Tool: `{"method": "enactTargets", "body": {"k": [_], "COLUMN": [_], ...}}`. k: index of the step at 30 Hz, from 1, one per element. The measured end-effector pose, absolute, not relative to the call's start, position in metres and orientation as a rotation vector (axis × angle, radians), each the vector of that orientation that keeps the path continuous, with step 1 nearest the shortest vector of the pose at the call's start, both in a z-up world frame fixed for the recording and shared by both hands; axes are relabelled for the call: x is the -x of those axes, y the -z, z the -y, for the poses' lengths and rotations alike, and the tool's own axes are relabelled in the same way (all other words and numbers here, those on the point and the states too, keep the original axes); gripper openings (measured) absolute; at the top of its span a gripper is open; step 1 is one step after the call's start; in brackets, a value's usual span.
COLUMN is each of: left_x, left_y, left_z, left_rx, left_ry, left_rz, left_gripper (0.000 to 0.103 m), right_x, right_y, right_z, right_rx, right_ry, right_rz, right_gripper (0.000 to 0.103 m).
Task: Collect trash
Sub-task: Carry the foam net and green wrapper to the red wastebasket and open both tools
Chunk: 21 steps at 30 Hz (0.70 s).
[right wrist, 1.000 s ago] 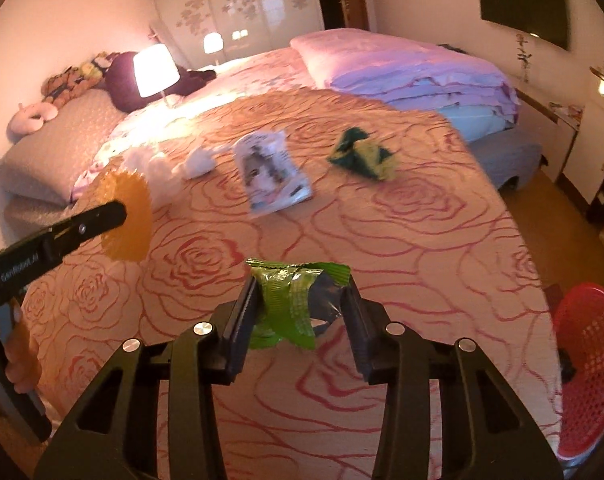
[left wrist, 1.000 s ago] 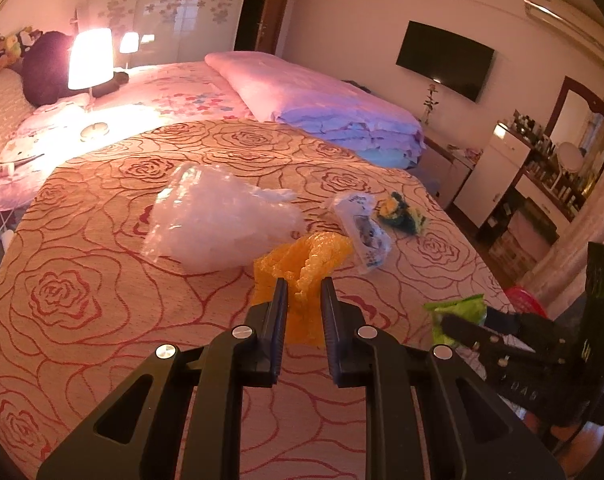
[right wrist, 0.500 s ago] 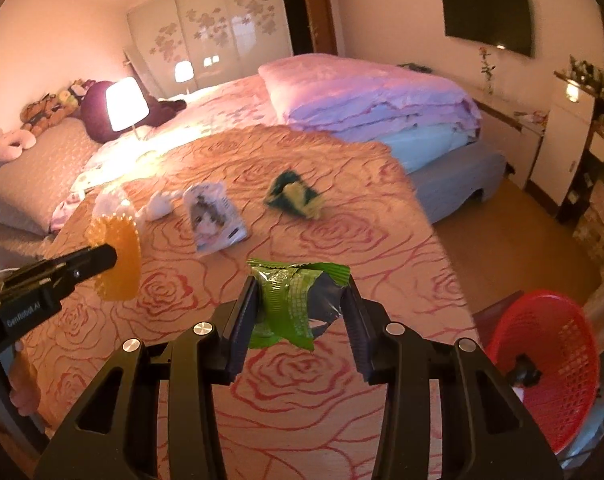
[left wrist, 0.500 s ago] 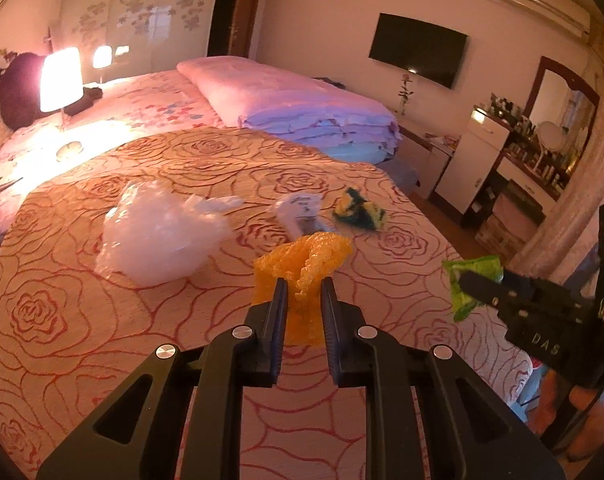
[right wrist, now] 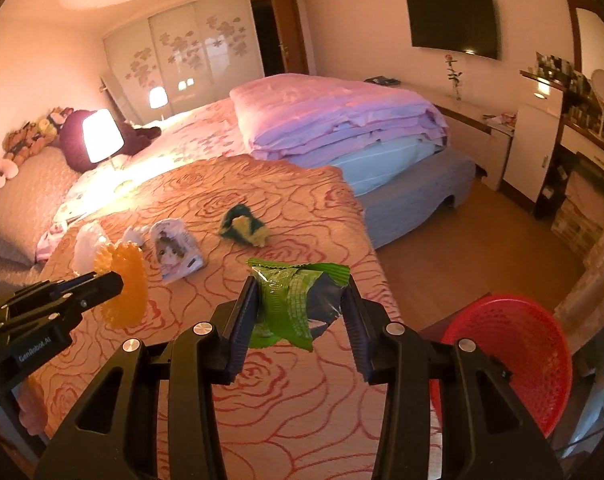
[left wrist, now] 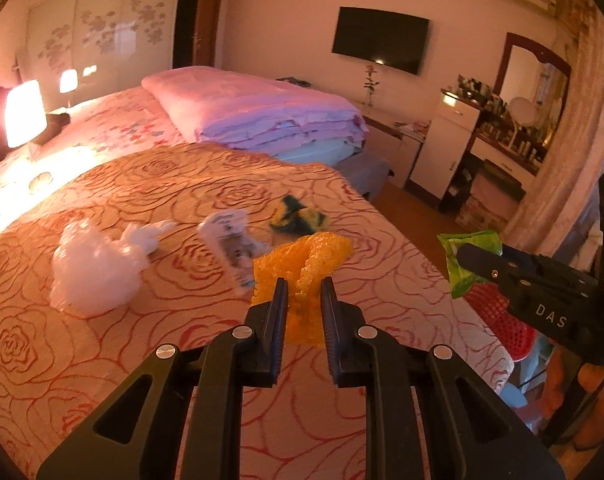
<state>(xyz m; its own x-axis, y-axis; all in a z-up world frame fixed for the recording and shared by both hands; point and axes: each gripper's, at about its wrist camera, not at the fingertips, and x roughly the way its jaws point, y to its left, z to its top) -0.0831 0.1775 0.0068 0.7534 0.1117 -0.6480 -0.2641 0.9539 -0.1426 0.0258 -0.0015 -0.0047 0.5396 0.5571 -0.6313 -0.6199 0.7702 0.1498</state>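
Note:
My left gripper [left wrist: 304, 285] is shut on a crumpled orange bubble wrap piece [left wrist: 302, 264], held above the rose-patterned bedspread [left wrist: 101, 360]. My right gripper [right wrist: 299, 284] is shut on a green snack wrapper [right wrist: 291, 300], also lifted off the bed. A red mesh basket [right wrist: 514, 360] stands on the floor beyond the bed's right edge, close to the right gripper. Still lying on the bedspread are a white plastic bag [left wrist: 93, 272], a printed pouch with a cat picture [right wrist: 175, 250] and a green-and-yellow wrapper [right wrist: 243, 230]. In the left wrist view the right gripper [left wrist: 478, 258] shows with the green wrapper [left wrist: 462, 252].
A folded pink quilt [right wrist: 342, 120] lies on the far bed. A lit lamp [right wrist: 101, 136] and plush toys stand at the left. A white cabinet [right wrist: 538, 144] and dresser line the right wall, with wooden floor [right wrist: 462, 240] between them and the bed.
Both grippers have pulled back and toward the bed's right edge, each keeping its piece of trash. The red basket has come much further into the right wrist view.

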Motion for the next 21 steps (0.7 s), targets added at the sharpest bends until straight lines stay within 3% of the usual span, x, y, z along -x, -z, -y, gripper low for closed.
{"method": "enactTargets", "body": {"k": [21], "left_x": [0.017], "left_y": [-0.013], "left_z": [-0.1], "left_rx": [0.131], "left_ry": [-0.026], "left_rz": [-0.699], "left_gripper": [0.016], "right_x": [-0.065], "right_y": [0.004], "right_z": [0.099], "right_rx": [-0.003], "right_ry": [-0.491], "right_rz": [-0.702], "right_gripper": [0.041]}}
